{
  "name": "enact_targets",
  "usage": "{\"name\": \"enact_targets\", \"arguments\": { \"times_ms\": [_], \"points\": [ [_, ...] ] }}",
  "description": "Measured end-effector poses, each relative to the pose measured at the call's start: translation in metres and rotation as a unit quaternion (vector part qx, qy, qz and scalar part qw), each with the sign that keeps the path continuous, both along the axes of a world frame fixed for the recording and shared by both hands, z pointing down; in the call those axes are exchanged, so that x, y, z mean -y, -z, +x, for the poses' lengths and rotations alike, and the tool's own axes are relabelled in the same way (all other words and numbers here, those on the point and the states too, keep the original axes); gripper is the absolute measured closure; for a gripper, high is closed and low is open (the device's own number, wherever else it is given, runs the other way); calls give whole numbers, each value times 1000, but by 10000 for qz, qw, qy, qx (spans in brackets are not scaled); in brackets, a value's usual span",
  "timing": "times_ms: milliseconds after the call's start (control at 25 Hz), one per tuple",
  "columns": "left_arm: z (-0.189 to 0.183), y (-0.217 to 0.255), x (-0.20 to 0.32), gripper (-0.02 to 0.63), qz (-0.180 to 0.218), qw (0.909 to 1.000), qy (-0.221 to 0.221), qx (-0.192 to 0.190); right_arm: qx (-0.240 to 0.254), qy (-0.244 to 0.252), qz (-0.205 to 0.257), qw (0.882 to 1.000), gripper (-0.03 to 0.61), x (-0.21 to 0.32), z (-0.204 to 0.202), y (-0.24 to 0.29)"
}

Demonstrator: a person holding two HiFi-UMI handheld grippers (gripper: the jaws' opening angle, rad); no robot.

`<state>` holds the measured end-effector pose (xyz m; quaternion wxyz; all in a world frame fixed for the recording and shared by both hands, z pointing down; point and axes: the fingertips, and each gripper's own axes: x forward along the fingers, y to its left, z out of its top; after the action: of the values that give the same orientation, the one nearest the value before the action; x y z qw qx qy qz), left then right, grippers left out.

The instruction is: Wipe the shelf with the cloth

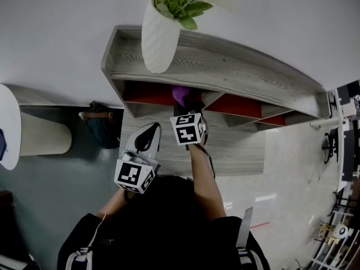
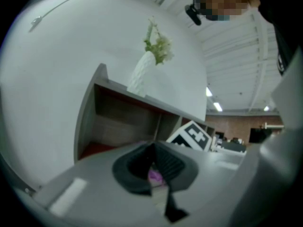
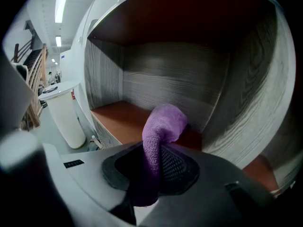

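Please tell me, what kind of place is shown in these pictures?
Probably a large office or workshop hall, not a home: long ceiling lights and what look like desks show beyond the wall shelf with its white vase. The right tool holds a purple cloth there.

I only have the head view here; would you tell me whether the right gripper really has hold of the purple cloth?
Observer: Yes. In the right gripper view, the right gripper has its jaws shut on the purple cloth.
Operator: What is in front of it?
Observer: A compartment with a grey wood-grain back wall and a reddish-brown floor. The cloth's free end pokes toward the back of it.
Operator: Is the left gripper carrying anything?
Observer: No. The left gripper has its jaws together with nothing between them.
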<state>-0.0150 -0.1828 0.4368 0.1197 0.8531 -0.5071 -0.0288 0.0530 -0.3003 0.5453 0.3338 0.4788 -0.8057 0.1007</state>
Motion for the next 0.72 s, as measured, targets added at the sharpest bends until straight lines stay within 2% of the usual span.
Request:
{"name": "enact_targets", "arguments": {
  "times_ms": [400,720],
  "points": [
    [20,1,1,609,14,9997,-234,52,81,-338,30,9994,505,1,30,0],
    [36,4,4,609,52,9989,-459,96,74,-443,126,9989,505,-2,38,0]
  ]
}}
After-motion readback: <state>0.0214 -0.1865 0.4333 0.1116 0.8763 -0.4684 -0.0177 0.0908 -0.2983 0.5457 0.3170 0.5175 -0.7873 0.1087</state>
